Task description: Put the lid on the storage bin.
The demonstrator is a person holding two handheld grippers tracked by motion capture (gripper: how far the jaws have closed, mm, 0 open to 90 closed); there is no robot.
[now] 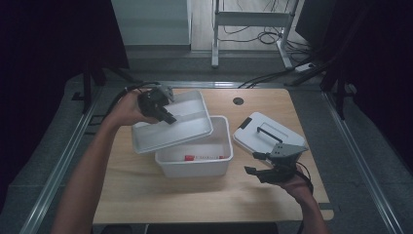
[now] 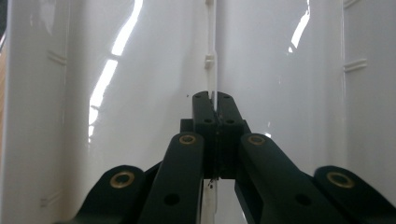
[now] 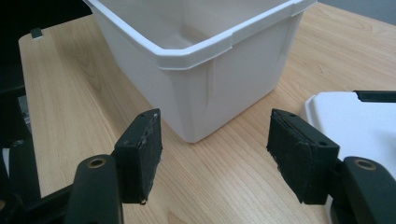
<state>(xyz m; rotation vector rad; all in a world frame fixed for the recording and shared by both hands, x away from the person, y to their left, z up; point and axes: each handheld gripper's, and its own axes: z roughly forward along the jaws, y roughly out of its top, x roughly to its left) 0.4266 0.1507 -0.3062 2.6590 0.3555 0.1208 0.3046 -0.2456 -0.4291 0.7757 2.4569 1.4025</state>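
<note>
A white plastic bin (image 1: 195,163) stands mid-table, with a red-and-white item (image 1: 204,157) lying on its floor. Above its left rear corner a white divided tray (image 1: 165,131) is held tilted by my left gripper (image 1: 163,113). That gripper is shut on the tray's thin middle divider (image 2: 214,70), its jaws closed tight on the wall. My right gripper (image 1: 257,163) hovers open just right of the bin, near the front right corner (image 3: 196,121), with nothing between its pads (image 3: 299,156). A white lid (image 1: 268,134) with a black handle lies to the right.
The wooden table (image 1: 146,195) has bare surface in front of the bin and at the left. A round cable hole (image 1: 238,101) sits at the back. The lid (image 3: 355,121) lies close beside my right gripper. Metal rails run along both table sides.
</note>
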